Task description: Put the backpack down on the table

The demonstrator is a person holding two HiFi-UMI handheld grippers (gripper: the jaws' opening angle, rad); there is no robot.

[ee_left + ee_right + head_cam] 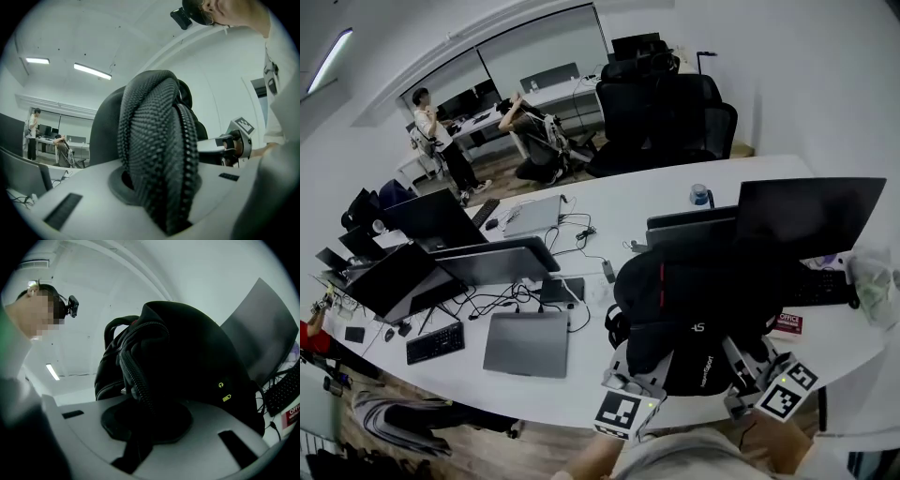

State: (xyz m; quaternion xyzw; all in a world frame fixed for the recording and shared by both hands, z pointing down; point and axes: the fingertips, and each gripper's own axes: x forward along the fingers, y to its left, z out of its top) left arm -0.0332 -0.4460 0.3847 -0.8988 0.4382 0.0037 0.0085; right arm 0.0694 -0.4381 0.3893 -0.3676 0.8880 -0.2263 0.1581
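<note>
The left gripper [630,375] clamps a strap [154,150] of the backpack [694,291], and the right gripper [748,366] clamps its zipped edge. Just ahead of them, it seems not yet lowered onto the table [572,386].

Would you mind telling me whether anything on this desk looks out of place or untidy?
Nothing looks spilled or damaged. The one untidy spot is a tangle of black cables sprawling loose over the white table just behind the closed grey laptop.

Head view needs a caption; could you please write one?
Black backpack held by left gripper and right gripper over table.
</note>
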